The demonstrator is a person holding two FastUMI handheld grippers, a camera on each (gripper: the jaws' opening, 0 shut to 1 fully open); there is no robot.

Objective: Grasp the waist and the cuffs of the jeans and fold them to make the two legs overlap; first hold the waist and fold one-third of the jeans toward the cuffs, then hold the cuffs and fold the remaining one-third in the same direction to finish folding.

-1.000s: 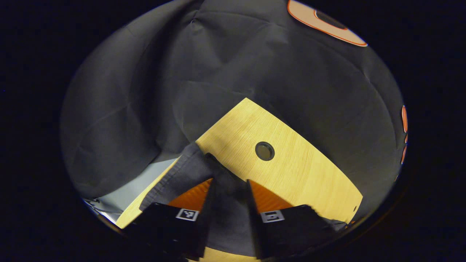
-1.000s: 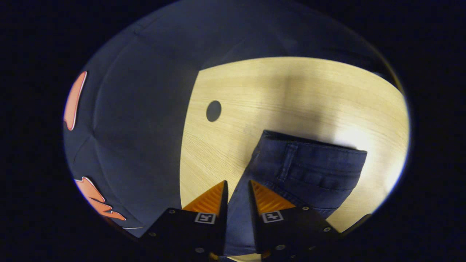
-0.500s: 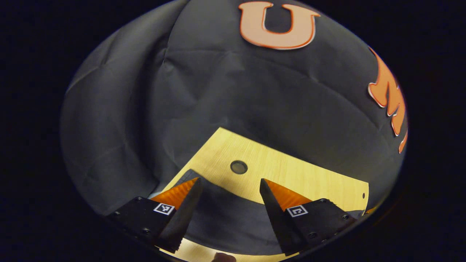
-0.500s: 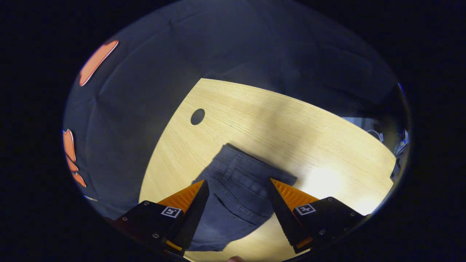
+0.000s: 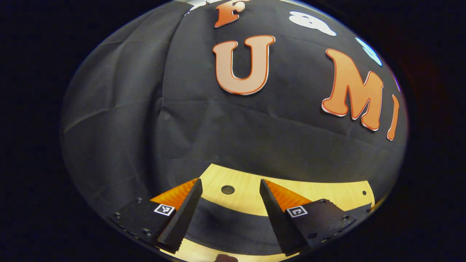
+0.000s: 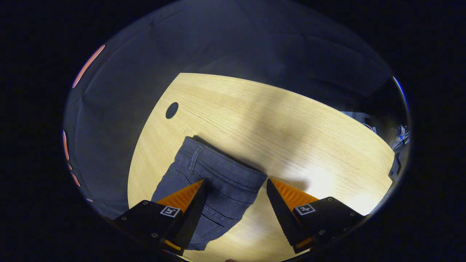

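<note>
Presently: jeans (image 6: 214, 189) folded flat on wooden table (image 6: 291, 123), waistband toward cable hole (image 6: 172, 110). Right tool (image 6: 235, 203) spread wide above denim, gripping nothing. Left tool (image 5: 227, 211) likewise wide, empty; apparently released, fold judged settled.

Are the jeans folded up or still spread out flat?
Folded. In the right gripper view the jeans lie as a short bundle on the wooden table, waistband on top, no long legs stretching out.

Wooden table (image 6: 291, 120) with a round hole (image 6: 172, 110).
</note>
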